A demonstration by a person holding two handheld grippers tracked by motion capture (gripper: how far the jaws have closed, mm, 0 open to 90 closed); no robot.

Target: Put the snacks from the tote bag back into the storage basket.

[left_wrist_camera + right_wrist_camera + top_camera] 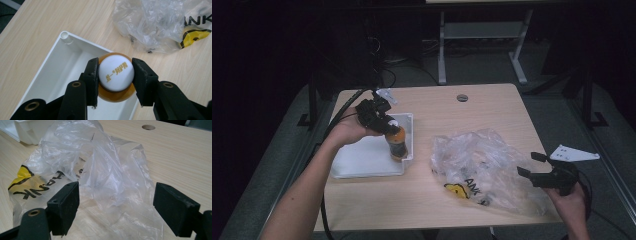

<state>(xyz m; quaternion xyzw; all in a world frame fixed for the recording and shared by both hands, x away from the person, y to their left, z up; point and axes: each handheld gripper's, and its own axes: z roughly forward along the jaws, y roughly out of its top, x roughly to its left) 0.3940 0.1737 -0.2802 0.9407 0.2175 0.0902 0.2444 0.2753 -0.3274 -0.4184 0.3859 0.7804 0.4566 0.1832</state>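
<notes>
Left gripper view looks straight down the upright bottle (115, 76) — left gripper (115, 77) clamps its white cap, over the tray's (65, 47) right end; right gripper (116, 205) gapes empty, far off by the bag (100, 170).

On your left half of the pale wooden surface (427, 200) lies the shallow white plastic tray (362, 162), and the orange bottle with the white cap (395, 142) stands upright in its right end, clamped at the cap by your left tool (384, 122). Well to the tray's right lies the crumpled clear plastic bag (482, 162), with your right tool (532, 172) at its right edge, jaws spread apart.
</notes>
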